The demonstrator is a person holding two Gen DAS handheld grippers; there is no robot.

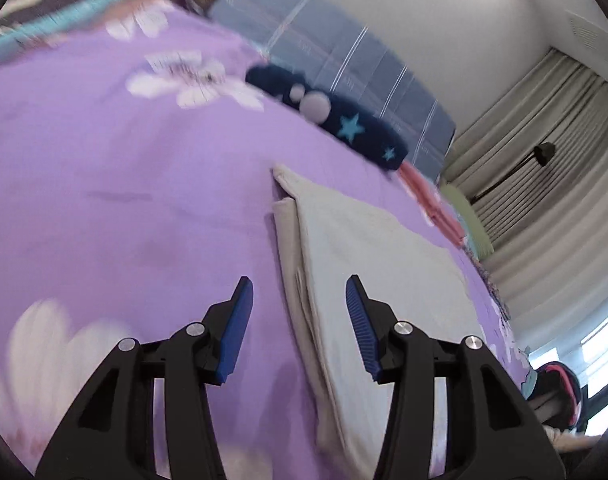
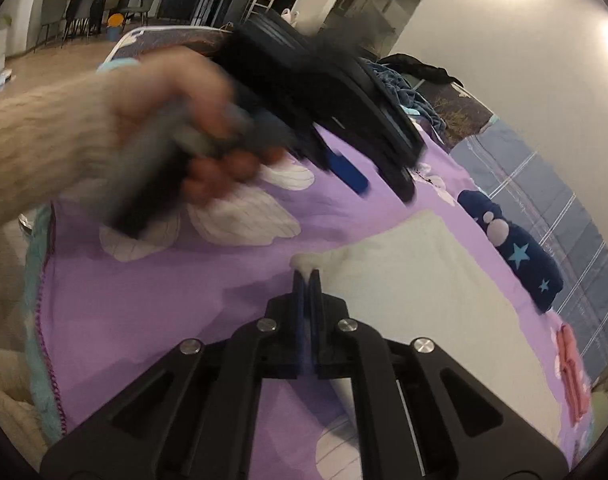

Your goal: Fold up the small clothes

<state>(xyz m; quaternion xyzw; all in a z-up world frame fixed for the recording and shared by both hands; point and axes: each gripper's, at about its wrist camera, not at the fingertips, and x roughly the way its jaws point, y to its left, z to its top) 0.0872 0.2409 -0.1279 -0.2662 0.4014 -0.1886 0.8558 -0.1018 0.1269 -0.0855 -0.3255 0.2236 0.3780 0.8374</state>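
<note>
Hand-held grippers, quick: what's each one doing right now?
Left hand-held gripper: open, empty, above the white garment.
Right hand-held gripper: shut on a corner of the white garment.

The right gripper is pinched closed on a corner of the white cloth, which lies on the purple floral bedspread. Beyond it, a blurred hand carries the left gripper above the bedspread. A navy star-patterned garment lies near the bedspread's far right edge.

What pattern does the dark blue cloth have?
The dark blue cloth has light blue stars and pale round dots; the right wrist view shows it best.
</note>
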